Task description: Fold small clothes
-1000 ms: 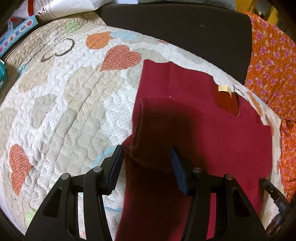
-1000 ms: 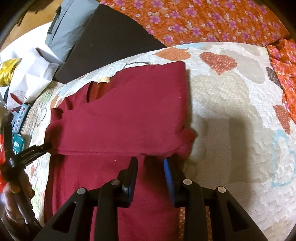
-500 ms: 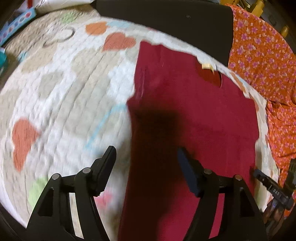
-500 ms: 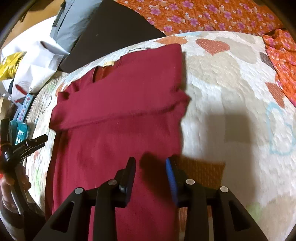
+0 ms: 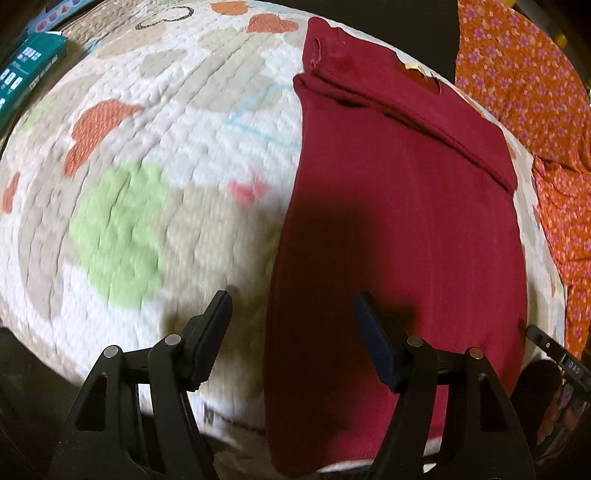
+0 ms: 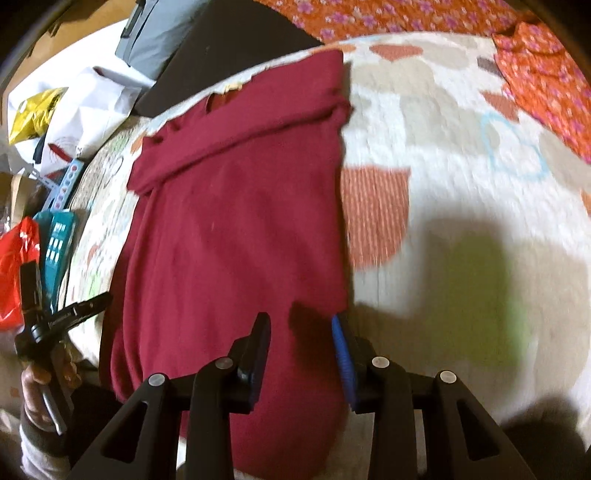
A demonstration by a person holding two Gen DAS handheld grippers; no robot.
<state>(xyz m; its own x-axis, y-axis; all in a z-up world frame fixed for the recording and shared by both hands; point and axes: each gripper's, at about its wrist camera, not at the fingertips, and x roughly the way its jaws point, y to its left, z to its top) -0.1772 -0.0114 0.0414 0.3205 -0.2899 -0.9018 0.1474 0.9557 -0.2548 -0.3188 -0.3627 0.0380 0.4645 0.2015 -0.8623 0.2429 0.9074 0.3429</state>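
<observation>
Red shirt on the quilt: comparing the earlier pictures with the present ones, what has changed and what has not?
Both grippers, left and right, pulled back from the folded sleeves toward the red shirt's hem, jaws open and empty. The left opened wider. The shirt stayed flat on the quilt, sleeves folded.

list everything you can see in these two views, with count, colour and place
shirt: one, dark red, flat on the quilt, far end folded over
quilt: one, white and beige with orange hearts and a green patch, under the shirt
floral cloth: one, orange with pink flowers, beyond the quilt's right side
dark cushion: one, black, past the shirt's far end
grey bag: one, grey, next to the dark cushion
teal box: one, teal, off the quilt's left edge
white bags: a few, white, one yellow, far left
red bag: one, red, left edge
left gripper: one, black, fingers apart astride the shirt's left edge
right gripper: one, black, fingers apart over the shirt's right edge
</observation>
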